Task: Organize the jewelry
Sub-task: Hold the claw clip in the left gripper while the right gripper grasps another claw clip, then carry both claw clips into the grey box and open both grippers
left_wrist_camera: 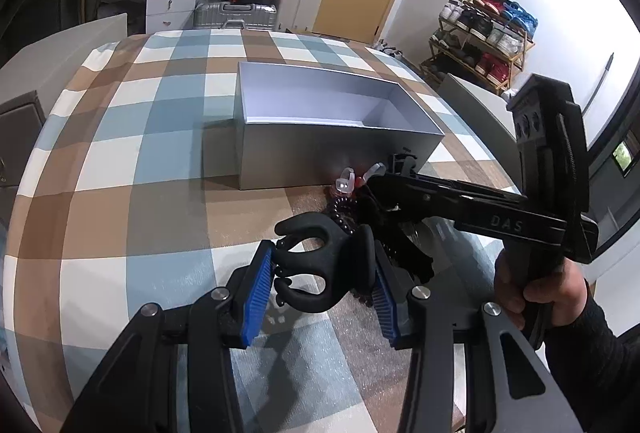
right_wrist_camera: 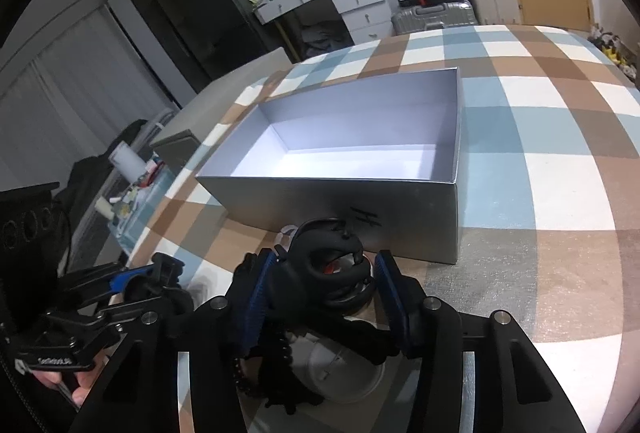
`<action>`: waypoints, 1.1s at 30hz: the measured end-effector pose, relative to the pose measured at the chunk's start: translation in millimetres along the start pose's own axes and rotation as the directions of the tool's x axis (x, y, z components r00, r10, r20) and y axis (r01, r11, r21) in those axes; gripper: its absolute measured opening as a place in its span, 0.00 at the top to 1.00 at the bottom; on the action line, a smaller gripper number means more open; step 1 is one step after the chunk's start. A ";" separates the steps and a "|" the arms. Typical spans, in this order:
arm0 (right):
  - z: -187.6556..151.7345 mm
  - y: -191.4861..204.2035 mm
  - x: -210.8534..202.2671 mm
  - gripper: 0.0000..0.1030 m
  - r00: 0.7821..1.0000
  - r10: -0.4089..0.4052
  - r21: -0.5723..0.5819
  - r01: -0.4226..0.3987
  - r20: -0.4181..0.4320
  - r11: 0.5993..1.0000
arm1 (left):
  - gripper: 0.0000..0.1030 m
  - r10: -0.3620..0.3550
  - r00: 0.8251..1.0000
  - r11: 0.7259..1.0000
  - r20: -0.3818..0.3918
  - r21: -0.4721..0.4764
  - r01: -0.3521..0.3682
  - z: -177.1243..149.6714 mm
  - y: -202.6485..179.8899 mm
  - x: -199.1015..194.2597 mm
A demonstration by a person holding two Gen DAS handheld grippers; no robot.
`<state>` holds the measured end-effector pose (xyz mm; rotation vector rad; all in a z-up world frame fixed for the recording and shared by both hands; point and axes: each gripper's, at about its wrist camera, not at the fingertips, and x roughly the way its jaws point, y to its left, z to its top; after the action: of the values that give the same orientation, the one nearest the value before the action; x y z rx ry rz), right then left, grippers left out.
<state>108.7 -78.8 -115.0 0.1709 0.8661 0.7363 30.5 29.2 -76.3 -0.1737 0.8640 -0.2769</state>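
Checked cloth (left_wrist_camera: 120, 161) covers the whole table, and one silver box (left_wrist_camera: 320, 153) stands open on it, lid off, white inside bare. Wide room lies left of the box and beyond it; its near wall crowds a small heap of pieces. Two grippers are working. Left gripper (left_wrist_camera: 324, 281) is clamped on one black claw clip (left_wrist_camera: 320, 269), blue pads pressing both sides, held above the cloth near the box's near wall. Right gripper (right_wrist_camera: 320, 285) sits over the heap, pads squeezing a second black clip (right_wrist_camera: 324, 265) just beside that wall. One dark beaded bracelet (left_wrist_camera: 344, 213) and one clear clip (left_wrist_camera: 346, 183) lie in the heap.
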 end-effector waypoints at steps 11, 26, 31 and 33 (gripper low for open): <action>-5.9 -1.8 -28.7 0.52 0.997 0.020 0.016 -0.021 0.081 1.000 | 0.61 0.021 0.999 1.000 0.034 -0.002 -0.021 4.0 -4.8 -6.9; 18.3 10.6 -68.7 0.52 0.975 0.058 -0.032 -0.052 0.213 0.998 | 0.61 0.032 0.990 0.999 0.136 -0.005 -0.031 38.4 -6.5 -14.5; 36.3 13.7 -67.6 0.52 0.970 0.069 -0.063 -0.056 0.232 0.996 | 0.61 0.013 0.987 1.000 0.163 0.001 -0.013 56.3 -6.7 -13.0; 42.3 13.5 -65.5 0.52 0.970 0.069 -0.074 -0.053 0.233 0.996 | 0.61 0.011 0.985 1.000 0.171 0.012 -0.013 63.7 -7.6 -9.8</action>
<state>105.5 -105.0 -40.4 0.2211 0.6116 0.7841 72.1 27.4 -26.5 -0.1772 0.6922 -0.2528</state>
